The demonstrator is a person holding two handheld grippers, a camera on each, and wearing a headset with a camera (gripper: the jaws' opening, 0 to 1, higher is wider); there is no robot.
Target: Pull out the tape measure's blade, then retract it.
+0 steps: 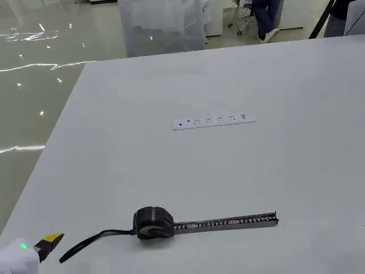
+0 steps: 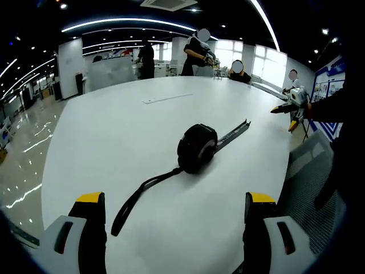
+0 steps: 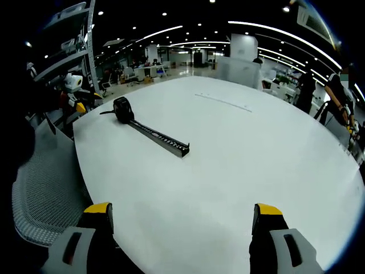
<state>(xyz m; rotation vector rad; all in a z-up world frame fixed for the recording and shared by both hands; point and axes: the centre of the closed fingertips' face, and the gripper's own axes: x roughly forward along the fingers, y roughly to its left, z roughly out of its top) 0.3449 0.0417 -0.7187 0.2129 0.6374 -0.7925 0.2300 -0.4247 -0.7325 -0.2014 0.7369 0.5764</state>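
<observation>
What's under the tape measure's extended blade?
The blade lies flat on the white table, pulled out of the case. Nothing else shows beneath it; the tabletop directly under it is covered.

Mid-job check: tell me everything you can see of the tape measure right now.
The tape measure has a round black case, seemingly rubber-coated, that appears to stand upright on the white table near its front edge. Its blade is pulled out and lies flat on the table, dark with pale markings and a hook at its end. A black strap trails from the opposite side. Only the table touches it.
</observation>
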